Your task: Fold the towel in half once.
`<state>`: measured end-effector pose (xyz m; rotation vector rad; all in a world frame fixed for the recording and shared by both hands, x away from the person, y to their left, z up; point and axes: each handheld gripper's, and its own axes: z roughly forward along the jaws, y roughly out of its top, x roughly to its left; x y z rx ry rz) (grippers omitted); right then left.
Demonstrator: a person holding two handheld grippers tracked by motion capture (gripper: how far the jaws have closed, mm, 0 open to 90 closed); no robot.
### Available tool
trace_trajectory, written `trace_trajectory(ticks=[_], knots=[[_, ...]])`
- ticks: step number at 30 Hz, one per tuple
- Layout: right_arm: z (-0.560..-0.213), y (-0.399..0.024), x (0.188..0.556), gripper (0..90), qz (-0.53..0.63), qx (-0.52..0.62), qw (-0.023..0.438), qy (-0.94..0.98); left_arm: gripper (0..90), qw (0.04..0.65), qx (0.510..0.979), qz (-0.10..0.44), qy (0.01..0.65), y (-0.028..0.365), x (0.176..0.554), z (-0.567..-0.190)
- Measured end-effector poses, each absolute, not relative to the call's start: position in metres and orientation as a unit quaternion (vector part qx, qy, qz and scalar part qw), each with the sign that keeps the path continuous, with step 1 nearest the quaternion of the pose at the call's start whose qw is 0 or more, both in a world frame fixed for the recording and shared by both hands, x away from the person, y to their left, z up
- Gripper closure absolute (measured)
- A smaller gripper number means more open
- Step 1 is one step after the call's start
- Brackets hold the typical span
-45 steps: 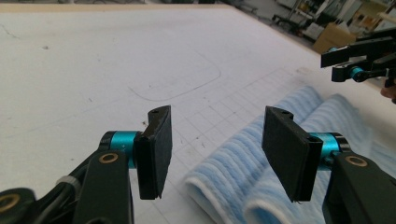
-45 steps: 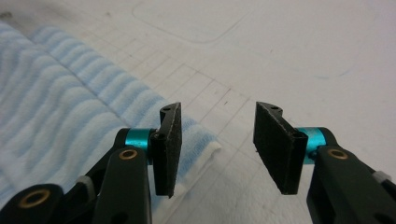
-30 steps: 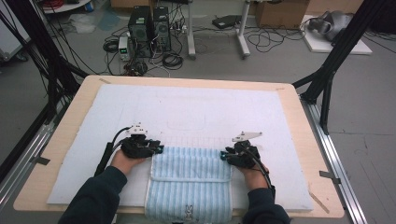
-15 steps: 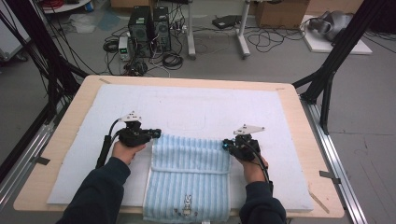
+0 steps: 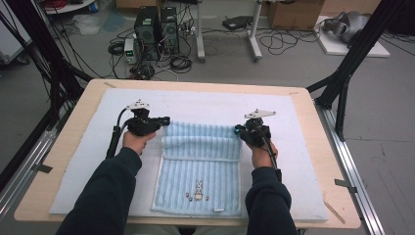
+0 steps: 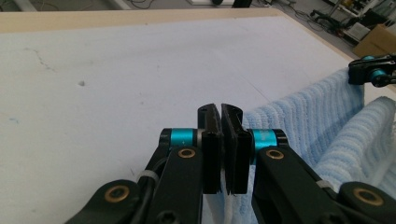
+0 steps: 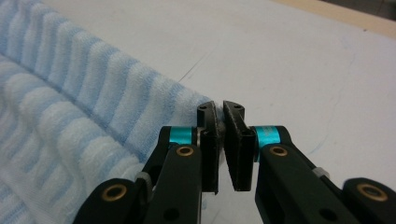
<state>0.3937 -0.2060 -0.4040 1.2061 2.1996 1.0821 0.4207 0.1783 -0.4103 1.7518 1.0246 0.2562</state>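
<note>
Two corners of the blue striped towel (image 5: 200,164) are pinched, one in the left gripper (image 5: 165,120), one in the right gripper (image 5: 238,130), each pair of jaws clamped tight on cloth. Between the grippers the held edge hangs lifted and doubled over; behind them, toward the person, the rest lies flat on the white mat (image 5: 205,105). Judging by this, the fold is barely begun: carrying the edge across and laying it down remains.

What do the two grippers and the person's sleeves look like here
Both the left gripper and the right gripper are black, with flat black jaws, teal rings beside the jaws and brass-coloured pivot pins. Each carries a pale grey three-cornered plate on top and trails a black cable back along the forearm. Small white cable ties show on the linkages. The person wears dark navy long sleeves.
</note>
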Motion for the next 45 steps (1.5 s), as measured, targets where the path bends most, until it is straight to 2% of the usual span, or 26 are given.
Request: trace_trajectory(ticks=[11,13,14,15,16,17,21,25,30,34,38,45], knots=[[-0.411,-0.197,0.421,84.9,0.371,0.446,0.234,0.780,86.3,0.519,0.721,0.131,0.440,0.172,0.447,-0.413],[-0.412,-0.195,0.423,81.1,0.368,0.449,0.240,0.778,85.6,0.512,0.728,0.136,0.436,0.171,0.448,-0.417],[-0.413,-0.196,0.424,71.8,0.371,0.454,0.240,0.773,81.5,0.506,0.730,0.132,0.439,0.172,0.449,-0.419],[-0.415,-0.197,0.424,63.1,0.375,0.464,0.232,0.768,68.5,0.504,0.728,0.127,0.447,0.172,0.449,-0.421],[-0.416,-0.198,0.423,58.7,0.375,0.467,0.226,0.768,57.1,0.502,0.725,0.118,0.455,0.173,0.448,-0.424],[-0.417,-0.199,0.420,57.0,0.373,0.463,0.229,0.770,51.6,0.501,0.726,0.116,0.457,0.175,0.447,-0.426],[-0.417,-0.206,0.412,39.4,0.393,0.477,0.213,0.757,43.3,0.489,0.730,0.105,0.466,0.178,0.440,-0.431],[-0.415,-0.208,0.401,35.0,0.402,0.468,0.214,0.757,40.8,0.507,0.722,0.107,0.457,0.179,0.430,-0.428],[-0.407,-0.210,0.390,29.4,0.418,0.465,0.197,0.755,33.7,0.522,0.717,0.097,0.452,0.182,0.418,-0.424],[-0.402,-0.214,0.378,26.9,0.424,0.462,0.200,0.753,26.0,0.538,0.709,0.105,0.444,0.186,0.405,-0.420],[-0.403,-0.218,0.369,23.3,0.433,0.466,0.173,0.752,22.1,0.545,0.716,0.102,0.424,0.190,0.393,-0.419],[-0.407,-0.219,0.356,24.8,0.427,0.457,0.183,0.759,22.0,0.548,0.721,0.111,0.409,0.197,0.376,-0.416]])
